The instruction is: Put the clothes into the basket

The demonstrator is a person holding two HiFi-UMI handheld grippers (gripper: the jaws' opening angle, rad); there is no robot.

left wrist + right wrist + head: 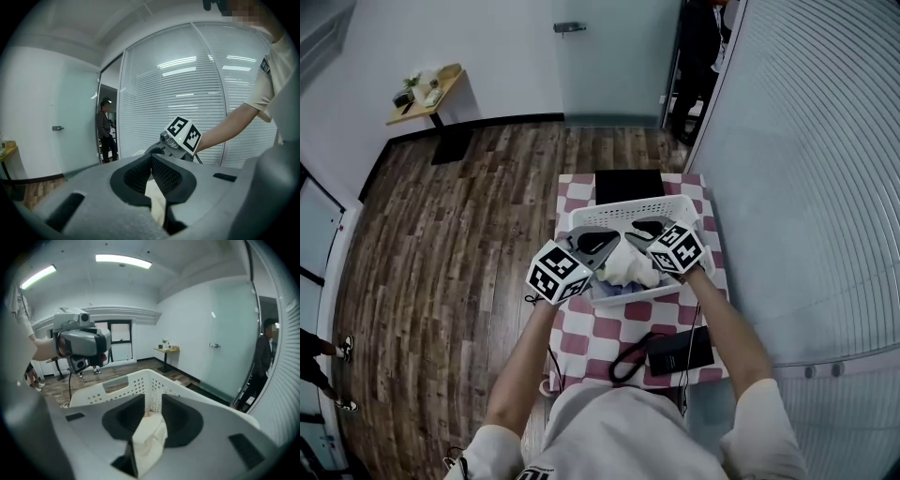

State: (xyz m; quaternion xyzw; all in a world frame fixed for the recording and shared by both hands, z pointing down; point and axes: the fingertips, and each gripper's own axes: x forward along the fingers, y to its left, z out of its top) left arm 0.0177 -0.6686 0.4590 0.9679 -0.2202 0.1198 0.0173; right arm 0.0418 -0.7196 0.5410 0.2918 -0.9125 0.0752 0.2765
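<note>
The left gripper [152, 164] has its jaws clenched on a fold of a cream, soft fabric garment [157, 197], which fills the slot behind the meeting tips. The right gripper [152, 408] likewise grasps a bunched edge of the same garment between its jaws, with only a sliver of gap left at the tips. Between the two, the garment hangs bunched over the white perforated plastic basket [628, 208], its lower part apparently already inside the walls. The basket stands toward the far edge of the red-and-white chequered bench [623, 328]. No clothing shows on the bench outside the basket, so the task looks nearly finished: what seems left is to lower this piece and let go. Something pale bluish lies at the basket's near-left corner, too small to identify. Only the gripper views show the pinch itself. Only the head view shows the garment's place over the basket, and a black pouch with a looped cable [675, 352] by the bench's near edge.
</note>
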